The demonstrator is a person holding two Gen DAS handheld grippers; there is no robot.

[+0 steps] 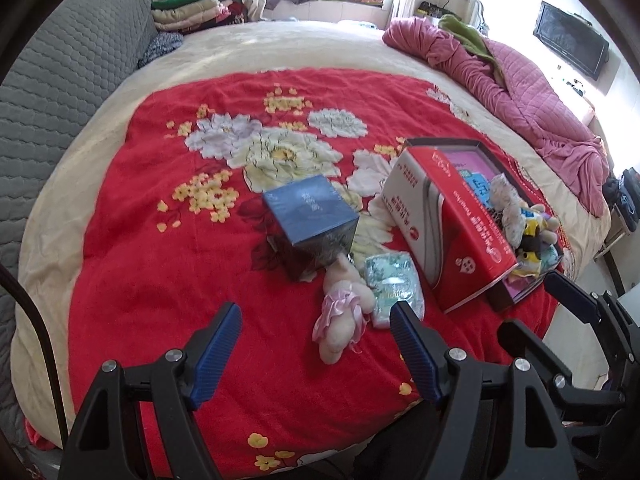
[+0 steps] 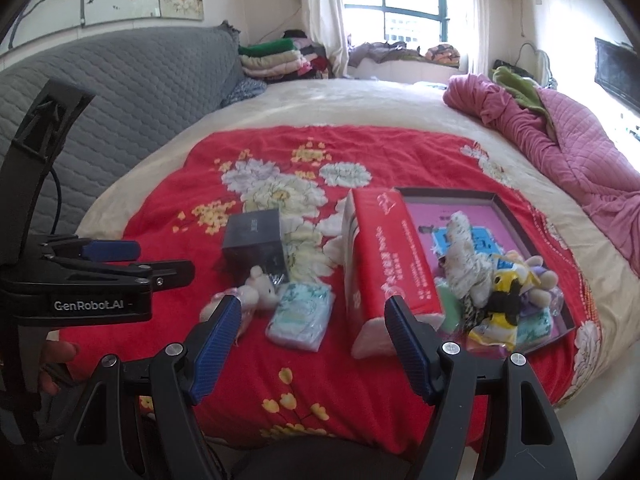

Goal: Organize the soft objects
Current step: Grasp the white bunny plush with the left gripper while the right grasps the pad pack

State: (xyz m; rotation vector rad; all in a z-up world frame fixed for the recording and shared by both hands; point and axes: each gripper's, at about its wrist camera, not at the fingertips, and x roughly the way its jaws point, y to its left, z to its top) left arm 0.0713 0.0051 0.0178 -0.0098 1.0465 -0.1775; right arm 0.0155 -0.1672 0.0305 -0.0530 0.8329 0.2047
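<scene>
Left gripper (image 1: 316,352): jaws spread wide, nothing between them; held low over the near part of the bed.
Right gripper (image 2: 312,344): jaws spread wide, gripping nothing; held low beside the left gripper, which shows at the left edge of the right wrist view.
Bed (image 1: 240,52): cream cover with a red floral blanket (image 1: 160,264) laid over it; all items below rest on the blanket.
Plush toy (image 1: 344,316): pale, with pink ruffled trim, lying on its side just ahead of the left jaws, nearer the right-hand finger; in the right wrist view (image 2: 256,290) it lies just beyond the left-hand finger tip.
Tissue pack (image 1: 394,284): soft pale blue-green packet, touching or just beside the plush toy, directly ahead of the left gripper's right-hand finger.
Dark blue box (image 1: 312,216): cube-shaped, tilted, ahead of the left jaws and just behind the plush toy.
Red box (image 1: 456,224): long carton lying ahead and to the right of the left jaws, against the tray's near edge.
Tray (image 2: 504,200): shallow dark-rimmed box with a pink printed base, ahead and right of the right jaws.
Tray contents: a heap of small soft toys (image 2: 508,292) and a patterned cloth bundle (image 2: 464,256) piled at the near end.
Pink quilt (image 1: 520,84): bunched along the far right side of the bed, well apart from both grippers.
</scene>
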